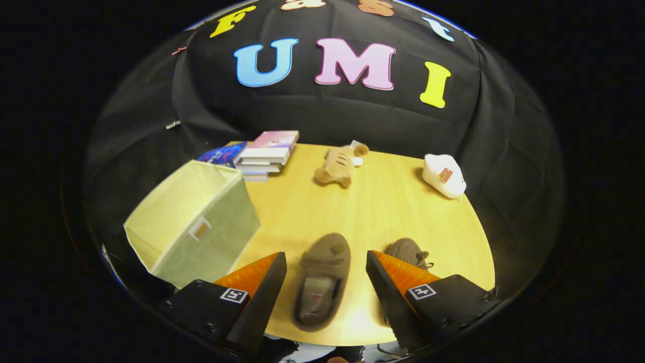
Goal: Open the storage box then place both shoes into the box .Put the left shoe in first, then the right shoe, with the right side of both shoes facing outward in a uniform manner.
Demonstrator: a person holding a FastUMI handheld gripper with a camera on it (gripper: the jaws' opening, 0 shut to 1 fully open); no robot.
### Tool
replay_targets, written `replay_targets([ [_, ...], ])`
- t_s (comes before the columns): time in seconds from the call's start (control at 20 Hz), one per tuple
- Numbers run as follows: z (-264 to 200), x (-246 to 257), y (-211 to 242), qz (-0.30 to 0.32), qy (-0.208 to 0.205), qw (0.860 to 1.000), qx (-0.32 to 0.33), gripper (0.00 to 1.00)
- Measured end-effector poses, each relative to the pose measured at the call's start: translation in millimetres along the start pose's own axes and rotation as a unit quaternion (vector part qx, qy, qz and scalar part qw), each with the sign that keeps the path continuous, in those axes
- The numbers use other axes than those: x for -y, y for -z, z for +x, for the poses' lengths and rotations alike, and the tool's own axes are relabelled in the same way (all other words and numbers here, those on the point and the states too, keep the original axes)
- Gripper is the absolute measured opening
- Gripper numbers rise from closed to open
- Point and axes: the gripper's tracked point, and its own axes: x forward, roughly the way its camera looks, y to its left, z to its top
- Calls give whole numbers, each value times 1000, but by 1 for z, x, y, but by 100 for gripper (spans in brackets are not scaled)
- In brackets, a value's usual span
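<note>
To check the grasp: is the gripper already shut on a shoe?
No, the gripper is open, with the brown shoe lying between its fingers, untouched.

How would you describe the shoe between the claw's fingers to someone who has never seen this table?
On the wooden table, right of the pale fabric storage box, look between the open claw's fingers. A brown slipper lies there, untouched, opening upward. Its twin is half hidden behind the right finger.
</note>
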Motion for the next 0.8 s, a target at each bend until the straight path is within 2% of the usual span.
replay_targets([
  [0.25,40,15,52,-35,-14,997,-69,99],
  [0.5,80,19,65,12,-10,995,-100,94],
  [0.6,91,19,68,9,-10,994,-109,85],
  [0.8,101,12,77,19,-3,991,-134,44],
])
